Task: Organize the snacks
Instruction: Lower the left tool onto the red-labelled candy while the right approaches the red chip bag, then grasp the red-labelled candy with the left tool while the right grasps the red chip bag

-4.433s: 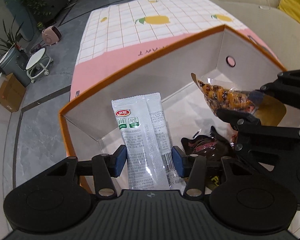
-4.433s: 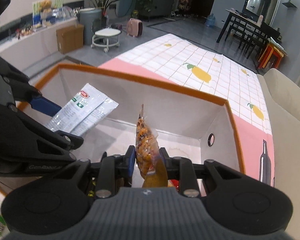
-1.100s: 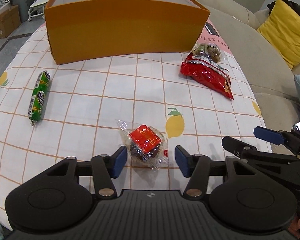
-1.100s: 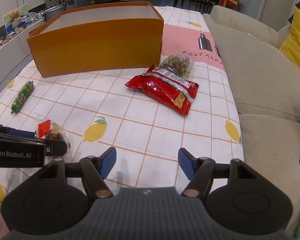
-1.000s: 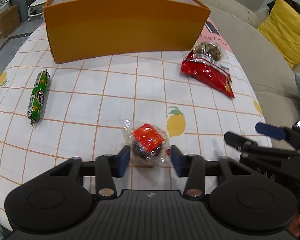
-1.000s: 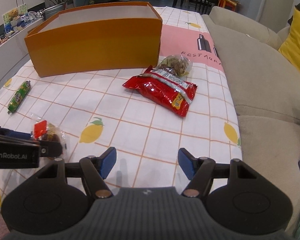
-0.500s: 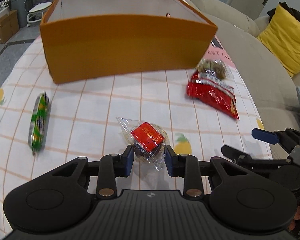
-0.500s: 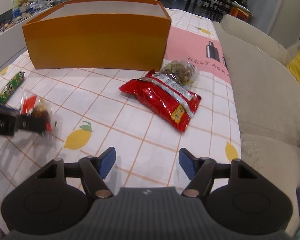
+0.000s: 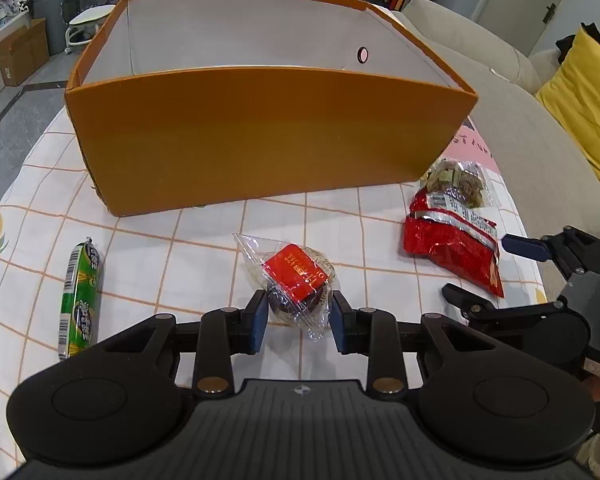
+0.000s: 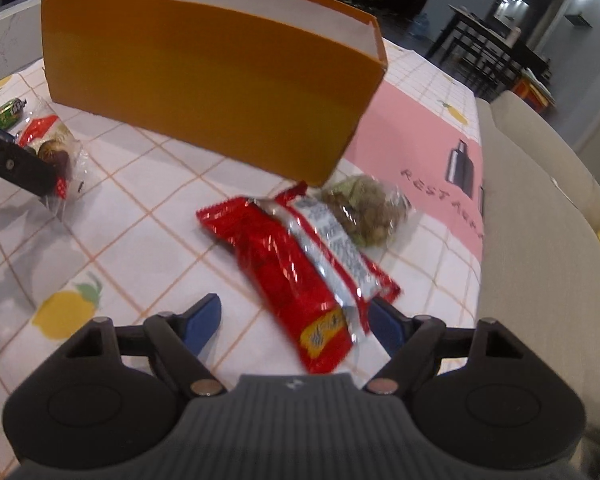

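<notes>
My left gripper [image 9: 298, 316] is shut on a clear-wrapped snack with a red label [image 9: 296, 276], held low over the lemon-print tablecloth in front of the orange box [image 9: 260, 132]. The right wrist view shows the same snack [image 10: 48, 148] at far left. My right gripper [image 10: 296, 324] hangs over the near end of a red packet [image 10: 296, 264] with its jaws opening. The packet's tip lies between the blue pads [image 10: 206, 316], which do not press on it. A clear bag of nuts [image 10: 364, 208] lies against the packet's far end, by the box corner [image 10: 340, 120].
A green sausage stick [image 9: 80, 296] lies on the cloth to the left, short of the box. A beige sofa [image 9: 540, 140] with a yellow cushion [image 9: 580, 92] runs along the table's right edge. The tall box wall hides whatever is inside.
The left jaws closed on the red-label snack and carried it closer to the orange box. The right gripper rolled, moved in over the red packet, and its jaws spread wider.
</notes>
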Action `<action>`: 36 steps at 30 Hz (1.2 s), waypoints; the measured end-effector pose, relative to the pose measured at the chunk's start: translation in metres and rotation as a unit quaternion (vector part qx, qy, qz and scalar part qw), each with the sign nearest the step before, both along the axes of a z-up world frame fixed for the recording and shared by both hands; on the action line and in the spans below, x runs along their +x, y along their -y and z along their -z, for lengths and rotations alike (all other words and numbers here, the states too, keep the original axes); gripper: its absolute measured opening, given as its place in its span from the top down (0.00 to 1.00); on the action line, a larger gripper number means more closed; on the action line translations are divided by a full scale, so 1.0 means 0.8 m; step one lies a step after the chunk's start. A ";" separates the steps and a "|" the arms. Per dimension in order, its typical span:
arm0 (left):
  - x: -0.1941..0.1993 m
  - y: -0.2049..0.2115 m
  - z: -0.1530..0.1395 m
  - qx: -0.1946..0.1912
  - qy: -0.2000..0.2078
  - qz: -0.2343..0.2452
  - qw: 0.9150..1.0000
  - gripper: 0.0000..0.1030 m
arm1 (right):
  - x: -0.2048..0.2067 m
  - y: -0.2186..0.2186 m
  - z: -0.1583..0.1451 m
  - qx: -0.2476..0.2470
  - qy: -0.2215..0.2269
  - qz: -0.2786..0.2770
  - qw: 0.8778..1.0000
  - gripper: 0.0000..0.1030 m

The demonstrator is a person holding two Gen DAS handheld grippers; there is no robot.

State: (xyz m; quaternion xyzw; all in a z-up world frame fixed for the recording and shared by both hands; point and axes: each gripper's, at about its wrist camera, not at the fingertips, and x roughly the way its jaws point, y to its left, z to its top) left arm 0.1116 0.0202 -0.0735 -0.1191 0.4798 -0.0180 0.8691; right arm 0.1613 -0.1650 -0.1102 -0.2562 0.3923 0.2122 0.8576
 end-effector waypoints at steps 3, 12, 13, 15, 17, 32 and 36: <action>0.003 -0.001 0.000 -0.002 -0.005 0.000 1.000 0.65 | 0.012 -0.003 0.000 0.011 -0.005 -0.005 1.000 0.24; 0.003 -0.006 0.002 -0.007 -0.007 -0.004 1.000 0.65 | 0.030 -0.009 0.000 0.042 -0.019 0.012 0.999 0.30; 0.003 -0.007 0.002 -0.008 -0.007 -0.005 1.000 0.65 | 0.030 -0.011 0.001 0.041 -0.018 0.011 0.999 0.32; 0.001 -0.007 0.000 -0.007 -0.006 -0.006 1.000 0.65 | 0.028 -0.015 0.000 0.038 -0.017 0.010 0.999 0.35; -0.001 -0.007 -0.002 -0.008 -0.004 -0.006 1.000 0.65 | 0.023 -0.019 -0.001 0.034 -0.015 0.004 0.999 0.36; -0.016 -0.010 -0.009 -0.018 0.001 -0.017 1.000 0.65 | -0.029 -0.013 -0.039 0.091 -0.023 0.042 0.995 0.74; -0.021 -0.009 -0.015 -0.019 0.006 -0.017 1.000 0.65 | -0.044 -0.011 -0.052 0.106 -0.015 0.058 0.993 0.76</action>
